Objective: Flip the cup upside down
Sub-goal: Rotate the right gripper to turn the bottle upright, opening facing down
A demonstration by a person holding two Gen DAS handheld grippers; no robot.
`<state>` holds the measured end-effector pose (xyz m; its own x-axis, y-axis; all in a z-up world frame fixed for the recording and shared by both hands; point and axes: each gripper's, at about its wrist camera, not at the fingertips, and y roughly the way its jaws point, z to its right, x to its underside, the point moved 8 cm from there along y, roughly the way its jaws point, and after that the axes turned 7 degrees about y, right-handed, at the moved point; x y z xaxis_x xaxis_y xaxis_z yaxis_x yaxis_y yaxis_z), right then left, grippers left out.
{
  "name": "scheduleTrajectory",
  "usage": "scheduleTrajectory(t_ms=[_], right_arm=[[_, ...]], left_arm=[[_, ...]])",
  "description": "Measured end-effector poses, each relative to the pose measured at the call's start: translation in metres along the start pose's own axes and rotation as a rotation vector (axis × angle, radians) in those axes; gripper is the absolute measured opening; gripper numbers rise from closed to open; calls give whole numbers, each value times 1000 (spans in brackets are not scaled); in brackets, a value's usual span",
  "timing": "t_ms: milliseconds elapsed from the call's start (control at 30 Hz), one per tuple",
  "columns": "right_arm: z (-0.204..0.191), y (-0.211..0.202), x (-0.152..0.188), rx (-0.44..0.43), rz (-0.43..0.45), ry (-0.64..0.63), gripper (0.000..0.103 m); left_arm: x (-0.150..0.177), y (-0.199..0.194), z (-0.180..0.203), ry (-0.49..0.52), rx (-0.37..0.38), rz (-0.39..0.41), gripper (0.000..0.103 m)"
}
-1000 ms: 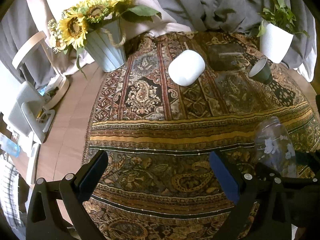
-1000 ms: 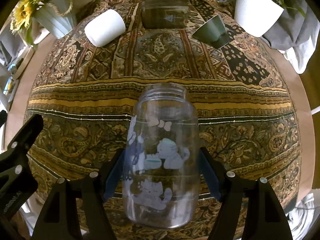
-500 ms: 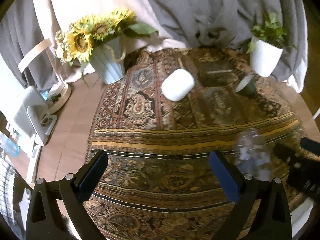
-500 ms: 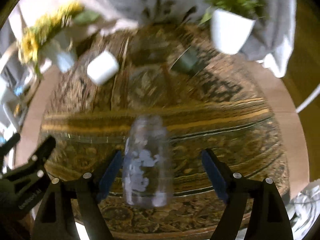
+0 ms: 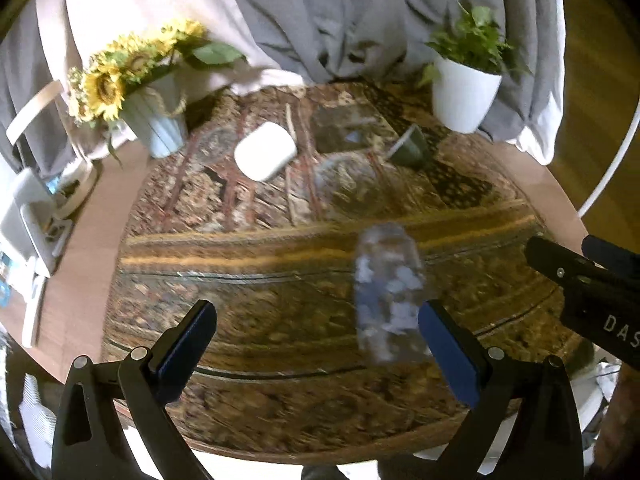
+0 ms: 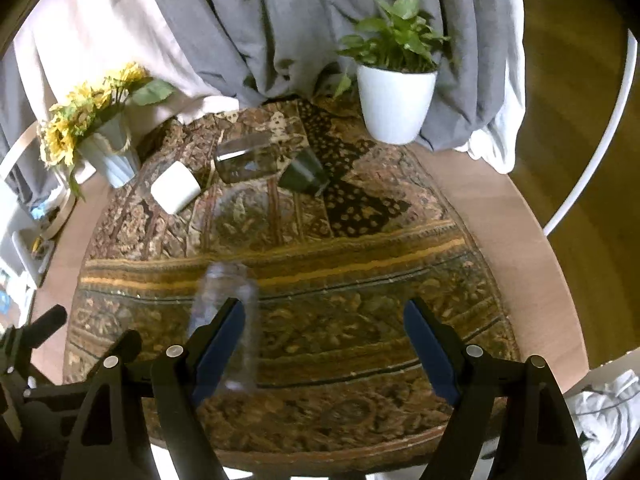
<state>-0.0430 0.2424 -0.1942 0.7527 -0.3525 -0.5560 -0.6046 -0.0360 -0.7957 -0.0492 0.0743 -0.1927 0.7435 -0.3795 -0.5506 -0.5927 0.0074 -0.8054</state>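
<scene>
Both tools, left tool (image 5: pixel 316 340) and right tool (image 6: pixel 324 340), gape wide, empty; clear cup (image 5: pixel 388 296) stands free on bench (image 6: pixel 520 240). A careless sweep may topple it.

Looks like someone's living room, pretty homey. There's a round wooden table (image 6: pixel 516 240) with a paisley cloth (image 6: pixel 360 280) over it, a pot of sunflowers (image 5: pixel 120 80), a leafy houseplant in a white pot (image 6: pixel 394 96), gray and white fabric (image 6: pixel 280 20) draped behind, and wood flooring (image 6: pixel 580 120) off to the side.
</scene>
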Motion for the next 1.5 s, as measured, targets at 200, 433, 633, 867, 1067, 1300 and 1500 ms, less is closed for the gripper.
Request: scheduleTrajectory(t_ms=[200, 433, 633, 867, 1067, 1300, 1500], right_arm=[[25, 4, 6, 5, -8, -32, 82], [47, 15, 12, 19, -26, -80, 82], [58, 24, 20, 24, -49, -87, 82], [65, 29, 25, 38, -63, -88, 82], [68, 31, 28, 37, -74, -76, 82], [72, 29, 29, 44, -72, -72, 82], [74, 27, 26, 36, -65, -62, 82]], left_arm=[[12, 7, 30, -10, 7, -25, 103], [29, 26, 50, -17, -25, -56, 102], [33, 39, 54, -33, -63, -28, 99], [29, 47, 55, -28, -94, 7, 95], [30, 53, 61, -21, -59, -1, 81], [31, 53, 66, -6, -51, 9, 68], [24, 44, 64, -16, -58, 29, 68]])
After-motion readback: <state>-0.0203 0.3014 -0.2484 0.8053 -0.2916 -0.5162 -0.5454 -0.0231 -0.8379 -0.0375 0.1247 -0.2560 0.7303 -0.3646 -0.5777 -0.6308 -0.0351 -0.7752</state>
